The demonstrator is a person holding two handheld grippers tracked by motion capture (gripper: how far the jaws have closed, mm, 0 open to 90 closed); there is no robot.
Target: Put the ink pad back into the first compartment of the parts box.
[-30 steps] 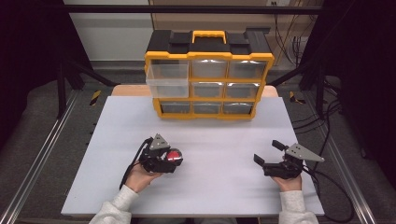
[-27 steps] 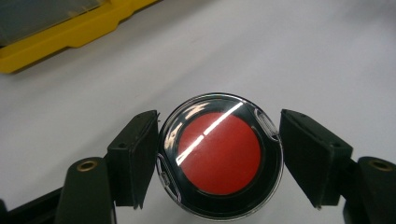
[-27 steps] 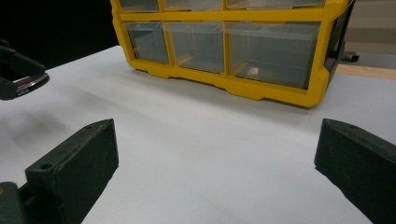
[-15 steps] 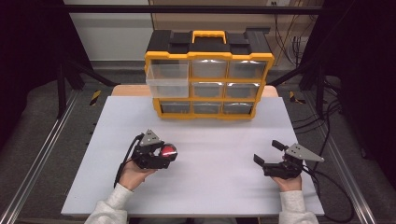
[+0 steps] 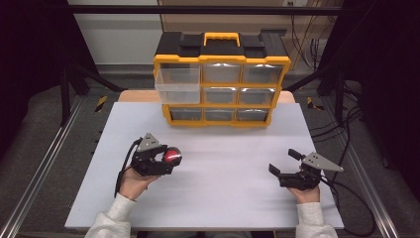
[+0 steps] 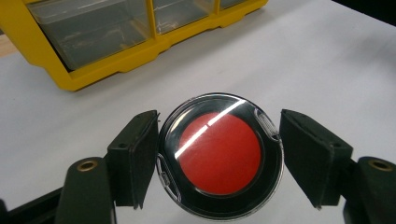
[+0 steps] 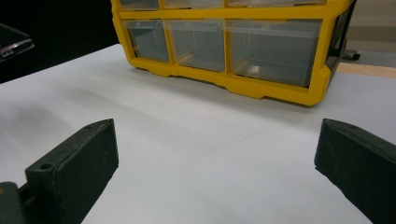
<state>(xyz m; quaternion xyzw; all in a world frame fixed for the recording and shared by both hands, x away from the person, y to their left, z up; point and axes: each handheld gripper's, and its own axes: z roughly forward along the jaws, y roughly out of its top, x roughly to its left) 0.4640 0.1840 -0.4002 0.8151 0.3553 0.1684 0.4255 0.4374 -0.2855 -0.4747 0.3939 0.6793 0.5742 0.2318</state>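
Left gripper [image 5: 168, 159]: jaws gripping round red-lidded case [image 6: 220, 155], near front of yellow drawer organizer [image 5: 221, 82]. Right gripper [image 5: 283, 164]: jaws standing apart, unobstructed tabletop [image 5: 228, 198] lying between.

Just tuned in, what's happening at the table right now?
A person's left gripper is shut on a round black case with a red centre, held above the white table. The right gripper rests open, holding nothing. On the yellow drawer organiser, the top-left clear drawer is pulled out.
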